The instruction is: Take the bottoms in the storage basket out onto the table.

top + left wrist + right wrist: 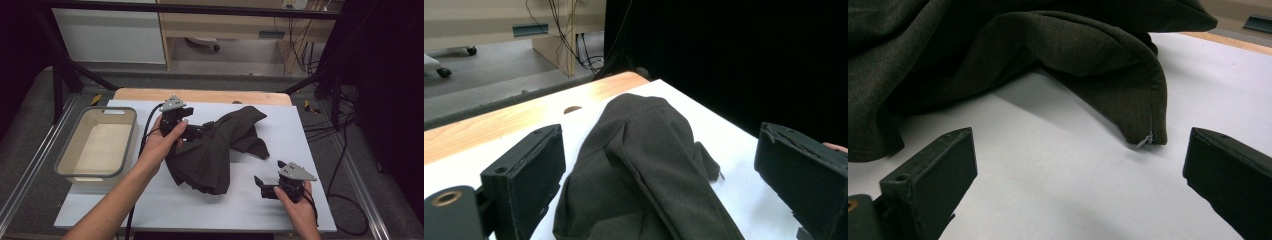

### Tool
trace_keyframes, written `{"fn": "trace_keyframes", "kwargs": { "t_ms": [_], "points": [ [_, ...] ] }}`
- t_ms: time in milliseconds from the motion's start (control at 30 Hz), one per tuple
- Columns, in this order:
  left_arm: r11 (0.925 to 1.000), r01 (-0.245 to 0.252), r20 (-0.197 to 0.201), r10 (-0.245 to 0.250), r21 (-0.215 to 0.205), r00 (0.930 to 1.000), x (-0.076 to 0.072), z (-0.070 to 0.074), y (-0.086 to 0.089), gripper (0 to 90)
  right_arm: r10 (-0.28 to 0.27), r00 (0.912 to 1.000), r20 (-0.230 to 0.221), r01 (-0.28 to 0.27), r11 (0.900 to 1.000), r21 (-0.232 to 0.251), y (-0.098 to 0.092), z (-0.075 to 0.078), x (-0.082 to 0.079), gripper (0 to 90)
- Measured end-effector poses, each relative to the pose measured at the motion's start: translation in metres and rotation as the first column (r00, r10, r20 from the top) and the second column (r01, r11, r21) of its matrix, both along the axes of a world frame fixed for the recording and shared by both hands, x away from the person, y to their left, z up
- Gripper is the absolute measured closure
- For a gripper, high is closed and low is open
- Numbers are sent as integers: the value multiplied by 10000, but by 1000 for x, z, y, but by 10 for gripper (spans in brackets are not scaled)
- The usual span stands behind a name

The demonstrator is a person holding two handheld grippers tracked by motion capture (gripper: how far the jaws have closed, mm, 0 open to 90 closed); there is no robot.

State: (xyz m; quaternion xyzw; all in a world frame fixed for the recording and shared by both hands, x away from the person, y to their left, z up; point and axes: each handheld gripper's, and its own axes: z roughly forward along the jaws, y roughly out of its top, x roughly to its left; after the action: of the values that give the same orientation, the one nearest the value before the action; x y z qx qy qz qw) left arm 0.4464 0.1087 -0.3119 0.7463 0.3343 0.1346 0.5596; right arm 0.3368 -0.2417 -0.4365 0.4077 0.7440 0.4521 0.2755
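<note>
A crumpled dark brown garment [215, 150] lies in the middle of the white table [280, 210]. My left gripper [197, 131] rests at the garment's left edge, open, and in the left gripper view the cloth [644, 170] runs between the wide-apart jaws without being pinched. My right gripper [264, 186] stands open on the bare table to the right of the garment's near end. In the right gripper view a corner of the garment [1143, 120] with a small zipper end [1144, 141] lies ahead of the jaws.
A grey-rimmed beige bin [97, 142] stands empty at the table's left side. A wooden strip [200, 95] runs along the table's far edge. Black frame bars and cables surround the table. Bare white surface lies near the front and right.
</note>
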Motion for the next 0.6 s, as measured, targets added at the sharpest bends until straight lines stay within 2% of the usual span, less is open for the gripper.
{"fn": "trace_keyframes", "kwargs": {
  "t_ms": [100,233,333,433,600],
  "points": [
    [10000,-10,-1,10,99,10000,-3,-1,3,60,-34,10000,17,34,10000,-14,0,0,0,15],
    [10000,-45,90,45,7,9999,-6,2,9,59,-82,10000,22,82,10000,-42,0,0,0,15],
    [9999,-80,170,78,138,9998,-7,4,14,60,-195,9998,7,195,9998,-14,-1,0,1,15],
    [9991,-205,288,194,371,9994,-10,1,17,61,-227,9997,-5,227,9997,32,-2,0,1,15],
    [9990,-306,163,301,312,9994,-14,-4,26,63,-221,9998,4,221,9998,-17,-3,-1,1,16]
  ]
}}
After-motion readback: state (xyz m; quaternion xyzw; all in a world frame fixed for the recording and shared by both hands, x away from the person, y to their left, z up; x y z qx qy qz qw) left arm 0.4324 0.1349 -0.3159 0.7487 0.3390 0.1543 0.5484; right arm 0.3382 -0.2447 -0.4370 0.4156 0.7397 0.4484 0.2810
